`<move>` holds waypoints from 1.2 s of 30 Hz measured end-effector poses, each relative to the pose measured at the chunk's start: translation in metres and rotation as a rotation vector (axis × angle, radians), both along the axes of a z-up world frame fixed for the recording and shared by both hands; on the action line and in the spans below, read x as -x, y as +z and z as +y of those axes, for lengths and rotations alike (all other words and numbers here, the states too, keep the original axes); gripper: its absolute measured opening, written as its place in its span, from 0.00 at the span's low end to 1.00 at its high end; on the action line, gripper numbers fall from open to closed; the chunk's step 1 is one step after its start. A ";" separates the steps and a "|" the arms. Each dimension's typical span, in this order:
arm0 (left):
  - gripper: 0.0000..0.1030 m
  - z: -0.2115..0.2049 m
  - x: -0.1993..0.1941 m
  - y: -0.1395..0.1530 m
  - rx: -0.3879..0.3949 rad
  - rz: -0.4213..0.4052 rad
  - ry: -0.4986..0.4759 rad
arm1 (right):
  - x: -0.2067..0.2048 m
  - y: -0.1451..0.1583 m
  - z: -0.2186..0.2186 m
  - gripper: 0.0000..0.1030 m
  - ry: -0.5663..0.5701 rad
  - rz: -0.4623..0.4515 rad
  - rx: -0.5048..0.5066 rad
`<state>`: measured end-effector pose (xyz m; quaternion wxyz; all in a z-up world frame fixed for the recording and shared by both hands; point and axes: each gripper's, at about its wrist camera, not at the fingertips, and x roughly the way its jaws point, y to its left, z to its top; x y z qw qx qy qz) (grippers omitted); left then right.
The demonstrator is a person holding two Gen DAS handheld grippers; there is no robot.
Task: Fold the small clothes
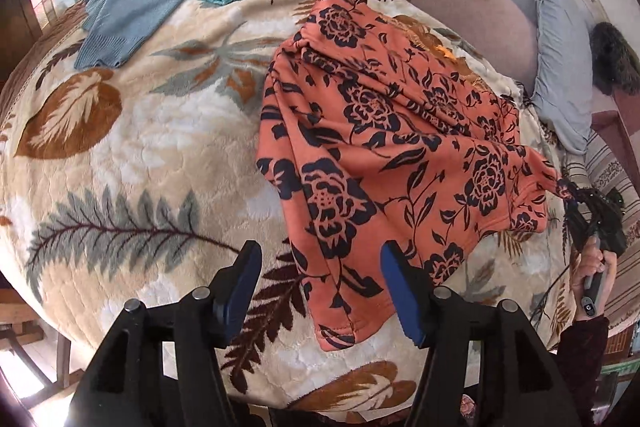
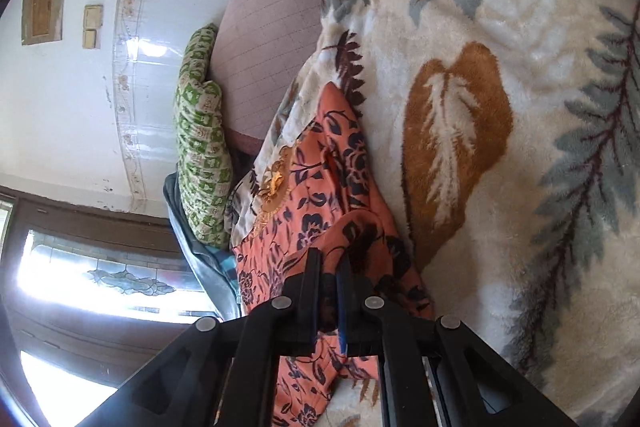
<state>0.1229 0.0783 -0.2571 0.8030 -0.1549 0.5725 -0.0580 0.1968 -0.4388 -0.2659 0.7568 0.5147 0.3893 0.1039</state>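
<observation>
The orange floral garment (image 1: 384,147) lies spread on the leaf-patterned blanket (image 1: 132,155) covering the bed. The right hand-held gripper (image 2: 329,291) is clamped on its far corner, pulling it taut. The left hand-held gripper (image 1: 320,279) hovers with jaws apart just beside the garment's near hem.

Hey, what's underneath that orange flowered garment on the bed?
The orange floral garment lies on a cream leaf-print blanket, which shows all around it. The patch directly beneath is covered. The right gripper pinches one corner, lifting it slightly.
</observation>
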 end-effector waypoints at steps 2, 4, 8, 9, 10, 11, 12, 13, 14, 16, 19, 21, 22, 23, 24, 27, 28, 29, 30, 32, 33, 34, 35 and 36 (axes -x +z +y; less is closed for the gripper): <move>0.61 -0.006 0.005 -0.012 0.037 0.050 0.021 | 0.003 0.013 0.008 0.07 0.019 -0.018 0.086; 0.61 -0.012 0.010 -0.022 0.027 0.072 0.047 | 0.004 0.015 0.012 0.07 0.035 -0.014 0.120; 0.59 -0.025 0.014 -0.041 0.013 0.103 0.052 | 0.005 0.011 0.012 0.07 0.053 0.014 0.149; 0.53 -0.025 0.015 -0.046 0.026 0.115 0.064 | 0.005 0.012 0.012 0.07 0.058 0.015 0.156; 0.32 -0.026 0.016 -0.050 0.050 0.118 0.058 | 0.006 0.013 0.012 0.07 0.061 0.011 0.156; 0.22 -0.029 0.017 -0.052 0.049 0.113 0.043 | 0.006 0.015 0.012 0.07 0.063 0.003 0.153; 0.19 -0.031 0.017 -0.051 0.027 0.099 0.032 | 0.007 0.017 0.011 0.07 0.065 -0.005 0.152; 0.10 -0.032 0.016 -0.049 0.019 0.089 0.024 | 0.007 0.020 0.012 0.07 0.068 -0.013 0.153; 0.09 -0.032 0.015 -0.047 0.034 0.080 0.018 | 0.007 0.022 0.012 0.07 0.070 -0.021 0.155; 0.09 -0.031 0.010 -0.036 0.070 0.044 -0.004 | 0.007 0.027 0.011 0.07 0.069 -0.040 0.162; 0.09 -0.026 -0.002 -0.004 0.156 -0.040 -0.040 | 0.004 0.030 0.008 0.07 0.065 -0.056 0.139; 0.09 -0.018 -0.019 0.020 0.237 -0.094 -0.047 | -0.001 0.034 0.002 0.07 0.053 -0.084 0.102; 0.09 -0.016 -0.031 0.033 0.259 -0.124 -0.050 | -0.004 0.033 -0.002 0.07 0.042 -0.102 0.060; 0.09 -0.013 -0.046 0.044 0.276 -0.150 -0.050 | -0.010 0.032 -0.006 0.07 0.029 -0.116 0.012; 0.09 -0.010 -0.061 0.053 0.292 -0.169 -0.046 | -0.015 0.030 -0.011 0.07 0.014 -0.126 -0.029; 0.09 0.000 -0.115 0.075 0.308 -0.214 -0.029 | -0.037 0.026 -0.020 0.07 -0.019 -0.120 -0.076; 0.09 0.005 -0.133 0.081 0.308 -0.228 -0.024 | -0.047 0.025 -0.022 0.07 -0.026 -0.113 -0.080; 0.09 0.010 -0.154 0.085 0.314 -0.235 -0.016 | -0.057 0.024 -0.024 0.07 -0.033 -0.111 -0.085; 0.09 0.017 -0.174 0.087 0.321 -0.236 -0.002 | -0.068 0.024 -0.026 0.07 -0.037 -0.116 -0.091; 0.09 0.029 -0.213 0.089 0.318 -0.238 0.031 | -0.092 0.025 -0.029 0.07 -0.044 -0.131 -0.088; 0.09 0.034 -0.232 0.087 0.304 -0.240 0.045 | -0.104 0.025 -0.029 0.07 -0.049 -0.133 -0.082; 0.09 0.037 -0.250 0.083 0.289 -0.238 0.064 | -0.115 0.023 -0.031 0.07 -0.055 -0.134 -0.074; 0.09 0.040 -0.269 0.076 0.278 -0.231 0.083 | -0.126 0.020 -0.032 0.07 -0.062 -0.134 -0.063; 0.09 0.042 -0.286 0.067 0.271 -0.218 0.100 | -0.136 0.016 -0.033 0.07 -0.073 -0.127 -0.048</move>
